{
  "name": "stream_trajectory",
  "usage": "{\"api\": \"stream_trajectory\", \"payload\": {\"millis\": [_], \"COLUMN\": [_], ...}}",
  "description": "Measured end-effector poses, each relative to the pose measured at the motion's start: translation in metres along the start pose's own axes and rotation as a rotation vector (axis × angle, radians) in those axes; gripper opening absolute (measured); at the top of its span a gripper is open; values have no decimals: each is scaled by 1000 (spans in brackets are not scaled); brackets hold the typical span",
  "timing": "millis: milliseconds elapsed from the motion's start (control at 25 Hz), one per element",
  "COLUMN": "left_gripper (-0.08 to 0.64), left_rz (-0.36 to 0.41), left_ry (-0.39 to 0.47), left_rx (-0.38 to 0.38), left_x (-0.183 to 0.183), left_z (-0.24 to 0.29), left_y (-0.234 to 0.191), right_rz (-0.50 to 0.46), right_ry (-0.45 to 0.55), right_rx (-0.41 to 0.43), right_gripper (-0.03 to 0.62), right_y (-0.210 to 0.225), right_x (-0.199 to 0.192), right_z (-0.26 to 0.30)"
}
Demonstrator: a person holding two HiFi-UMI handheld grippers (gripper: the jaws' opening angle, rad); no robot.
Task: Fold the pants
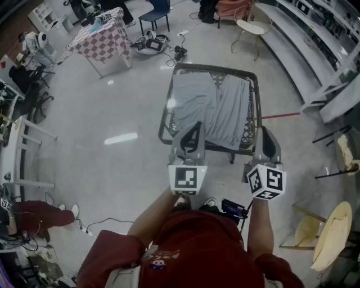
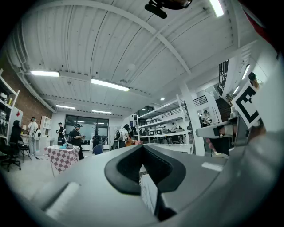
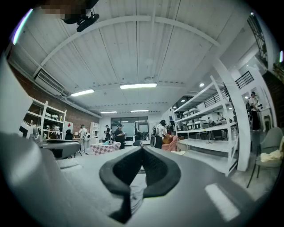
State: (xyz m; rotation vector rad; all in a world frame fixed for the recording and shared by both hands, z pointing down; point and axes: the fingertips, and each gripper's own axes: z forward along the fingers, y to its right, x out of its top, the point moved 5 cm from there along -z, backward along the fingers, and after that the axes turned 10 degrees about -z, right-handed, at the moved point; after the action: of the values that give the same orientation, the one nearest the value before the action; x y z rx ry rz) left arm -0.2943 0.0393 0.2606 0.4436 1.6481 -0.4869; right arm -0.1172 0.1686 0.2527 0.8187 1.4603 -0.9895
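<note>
Grey pants [image 1: 216, 107] lie spread flat on a small black-framed table [image 1: 167, 107] just ahead of me. My left gripper [image 1: 194, 127] hovers over the table's near left edge, above the pants, with its jaws shut and nothing in them. The right gripper [image 1: 264, 131] hangs over the near right corner, beside the cloth, also shut and empty. Both point level into the room. In the left gripper view the left gripper [image 2: 143, 146] is pressed together. In the right gripper view the right gripper [image 3: 142, 149] meets the same way, and a strip of grey cloth [image 3: 133, 195] shows through the slot below.
A table under a checkered cloth [image 1: 104, 39] and a blue chair [image 1: 154, 14] stand far left. A white chair [image 1: 250, 25] and long shelving [image 1: 315, 50] are at the right. A pale wooden chair [image 1: 332, 236] sits near right, and cables [image 1: 154, 45] lie on the floor.
</note>
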Motion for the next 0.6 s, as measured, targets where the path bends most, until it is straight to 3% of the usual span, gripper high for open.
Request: {"api": "stream_trajectory", "payload": {"millis": [320, 600], "left_gripper": [6, 6], "left_rz": [-4, -6], "left_ry": [17, -3], "left_rx": [14, -11], "left_x": [0, -6], "left_z": [5, 18], "left_y": [0, 30], "right_rz": [-4, 15], "right_ry": [8, 15], "right_rx": [-6, -16], "right_gripper": [2, 2], "right_y": [-1, 19], "right_x": [-8, -19], "right_z": [8, -2]}}
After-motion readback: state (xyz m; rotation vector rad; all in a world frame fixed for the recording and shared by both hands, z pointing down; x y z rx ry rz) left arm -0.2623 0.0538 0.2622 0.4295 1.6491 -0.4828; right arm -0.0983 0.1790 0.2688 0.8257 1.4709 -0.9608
